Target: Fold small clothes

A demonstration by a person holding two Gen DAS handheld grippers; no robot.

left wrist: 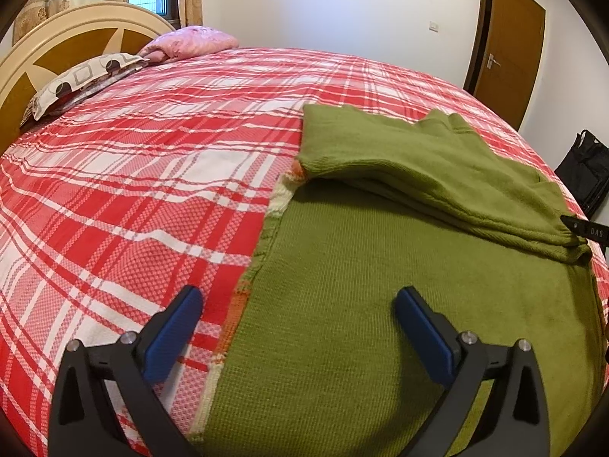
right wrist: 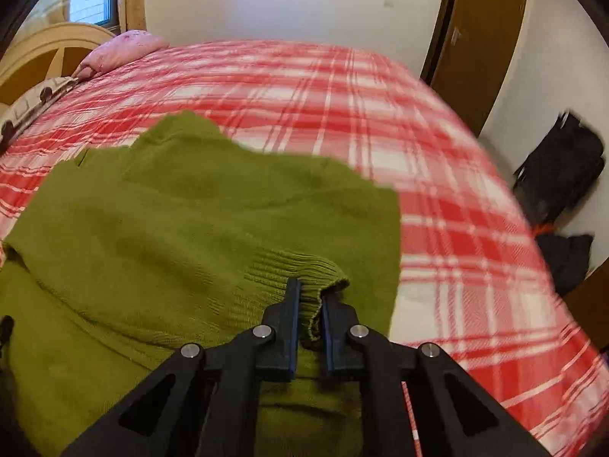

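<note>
A small green knit sweater [left wrist: 342, 304] lies on the red and white plaid bed [left wrist: 152, 175], with an orange and cream trim along its left edge. A sleeve [left wrist: 437, 175] is folded across its upper part. My left gripper [left wrist: 298, 297] is open and empty, hovering over the sweater's left edge. My right gripper [right wrist: 310, 297] is shut on the ribbed cuff [right wrist: 300, 266] of the sleeve, over the sweater body [right wrist: 152, 228]. Its tip also shows at the right edge of the left wrist view [left wrist: 582, 224].
Pillows [left wrist: 83, 76] and a pink quilt [left wrist: 190, 42] lie by the headboard [left wrist: 57, 38] at far left. A brown door [left wrist: 510, 49] stands at the right. Black bags [right wrist: 559, 179] sit on the floor beside the bed's right edge.
</note>
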